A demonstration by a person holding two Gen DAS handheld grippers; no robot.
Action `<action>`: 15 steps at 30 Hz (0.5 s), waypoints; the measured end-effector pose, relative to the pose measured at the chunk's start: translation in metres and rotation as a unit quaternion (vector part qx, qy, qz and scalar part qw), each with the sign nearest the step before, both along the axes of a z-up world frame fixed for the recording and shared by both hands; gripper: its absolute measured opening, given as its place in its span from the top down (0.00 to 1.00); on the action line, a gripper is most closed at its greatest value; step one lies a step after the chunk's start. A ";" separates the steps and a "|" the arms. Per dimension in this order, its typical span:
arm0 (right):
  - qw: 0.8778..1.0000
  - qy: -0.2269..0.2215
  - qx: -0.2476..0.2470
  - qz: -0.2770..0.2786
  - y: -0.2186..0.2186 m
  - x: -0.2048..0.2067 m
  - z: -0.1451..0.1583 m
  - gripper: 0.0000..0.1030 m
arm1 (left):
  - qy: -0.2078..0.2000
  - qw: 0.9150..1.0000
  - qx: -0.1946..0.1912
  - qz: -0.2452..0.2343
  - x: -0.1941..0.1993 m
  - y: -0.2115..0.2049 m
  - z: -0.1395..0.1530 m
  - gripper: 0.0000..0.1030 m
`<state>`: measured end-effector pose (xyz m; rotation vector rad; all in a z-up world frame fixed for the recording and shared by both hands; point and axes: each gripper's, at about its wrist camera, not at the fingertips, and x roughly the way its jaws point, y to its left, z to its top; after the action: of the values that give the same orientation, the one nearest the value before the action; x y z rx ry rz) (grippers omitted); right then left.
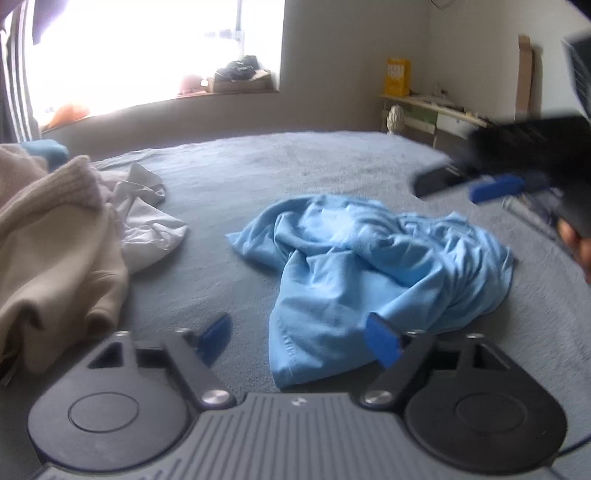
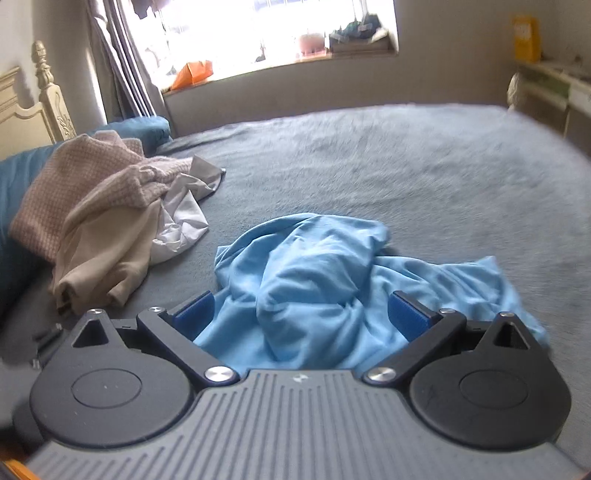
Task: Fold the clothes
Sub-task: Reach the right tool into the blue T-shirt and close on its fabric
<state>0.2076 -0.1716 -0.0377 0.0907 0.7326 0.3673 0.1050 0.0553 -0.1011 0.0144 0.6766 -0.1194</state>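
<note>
a light blue garment (image 1: 373, 266) is lying crumpled on the grey bedspread (image 1: 295, 162), near the middle of the bed. to its left a heap of other clothes is sitting apart from it: a beige sweater (image 1: 55, 236) and a white garment (image 1: 147, 218) tucked against it, with a pinkish knit (image 2: 74, 184) showing on top in the right wrist view. the left gripper (image 1: 299, 339) is hovering with its blue pads spread wide, empty, its right pad overlapping the near hem of the blue cloth. the right gripper (image 2: 301, 314) is also standing released, fingers apart on either side of a raised bunch of the blue fabric, gripping nothing. in the left view the right gripper is appearing blurred at the right edge, partly cut off, with a bit of a hand (image 1: 580, 247) behind it. the window (image 2: 277, 29) is glaring white, washing out the items on the sill. a yellow box (image 1: 398, 76) is standing on a shelf by the far wall.
</note>
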 end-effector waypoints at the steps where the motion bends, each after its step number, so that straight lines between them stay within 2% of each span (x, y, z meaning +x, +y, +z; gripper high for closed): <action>1: 1.000 -0.005 -0.011 0.020 0.007 -0.002 -0.003 0.05 | 0.006 1.000 0.000 -0.002 0.001 0.001 -0.004 0.34; 3: 0.996 -0.024 -0.042 0.072 0.024 -0.015 -0.008 0.18 | 0.018 1.000 -0.003 -0.006 0.003 0.003 -0.012 0.40; 5: 0.989 -0.043 -0.073 0.125 0.041 -0.028 -0.013 0.24 | 0.023 1.000 -0.010 -0.005 -0.002 0.009 -0.016 0.41; 8: 0.969 -0.071 -0.119 0.202 0.067 -0.048 -0.021 0.25 | 0.020 0.999 -0.029 0.015 -0.016 0.027 -0.016 0.42; 10: 0.952 -0.089 -0.150 0.253 0.084 -0.062 -0.026 0.25 | 0.015 0.999 -0.029 0.041 -0.022 0.041 -0.015 0.43; 13: 0.918 -0.116 -0.194 0.327 0.109 -0.082 -0.034 0.29 | 0.010 0.996 -0.034 0.086 -0.027 0.064 -0.013 0.45; 15: 0.896 -0.139 -0.230 0.353 0.126 -0.094 -0.048 0.34 | 0.011 0.994 -0.037 0.107 -0.026 0.074 -0.012 0.48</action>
<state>0.1138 -0.0460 -0.0853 -0.6864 0.5298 0.8687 0.0793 0.1291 -0.1132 -0.1299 0.6905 0.0618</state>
